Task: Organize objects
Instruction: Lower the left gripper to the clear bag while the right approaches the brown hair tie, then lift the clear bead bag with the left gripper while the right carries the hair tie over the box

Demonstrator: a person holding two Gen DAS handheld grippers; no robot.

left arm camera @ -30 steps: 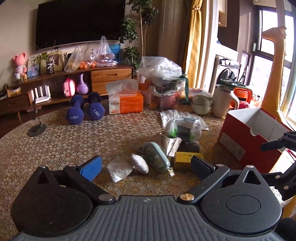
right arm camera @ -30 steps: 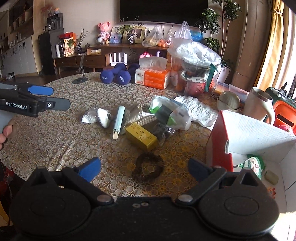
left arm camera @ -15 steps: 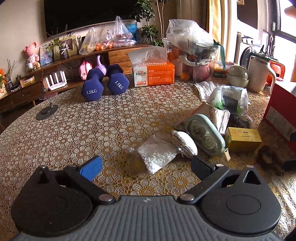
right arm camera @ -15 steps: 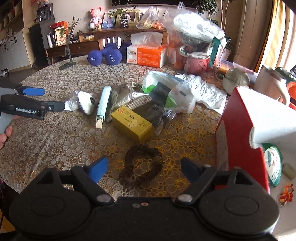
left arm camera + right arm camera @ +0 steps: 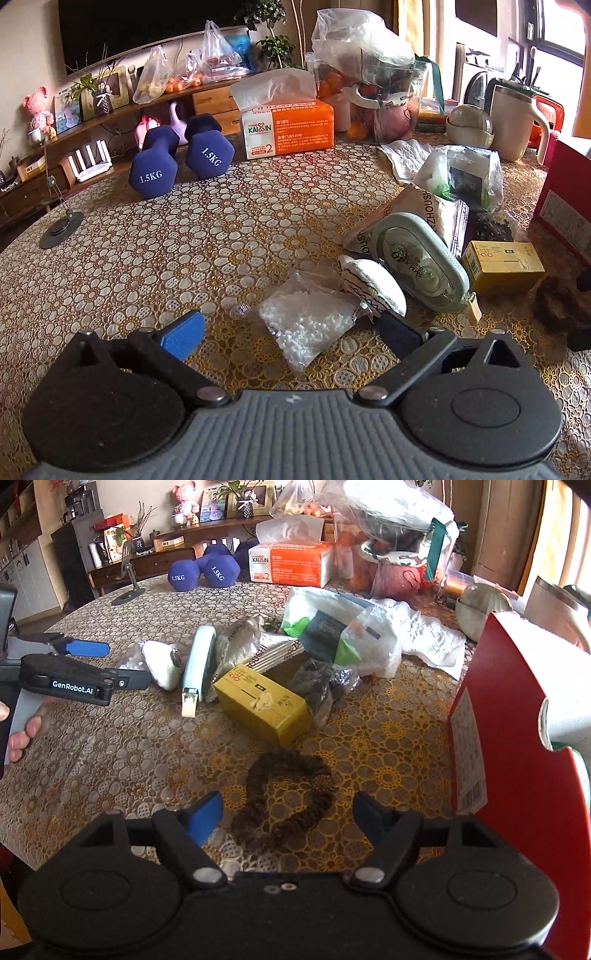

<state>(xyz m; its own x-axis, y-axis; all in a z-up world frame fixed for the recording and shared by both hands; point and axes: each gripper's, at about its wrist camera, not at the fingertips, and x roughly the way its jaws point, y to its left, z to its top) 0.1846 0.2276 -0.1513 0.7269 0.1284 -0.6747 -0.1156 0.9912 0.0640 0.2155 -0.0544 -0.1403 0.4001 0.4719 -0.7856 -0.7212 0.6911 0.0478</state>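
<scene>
Two grippers work a cluttered table: left gripper (image 5: 291,330) gapes around a bead bag (image 5: 308,326); right gripper (image 5: 288,814), jaws just narrowing, straddles an ungripped brown scrunchie (image 5: 286,801).

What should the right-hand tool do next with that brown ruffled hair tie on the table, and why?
Probably sink a little further and close. The right gripper has just been closing its fingers, and the brown ruffled hair scrunchie lies flat on the table between them, not yet pinched. The open red cardboard box stands right beside it, a likely place for it.
</scene>
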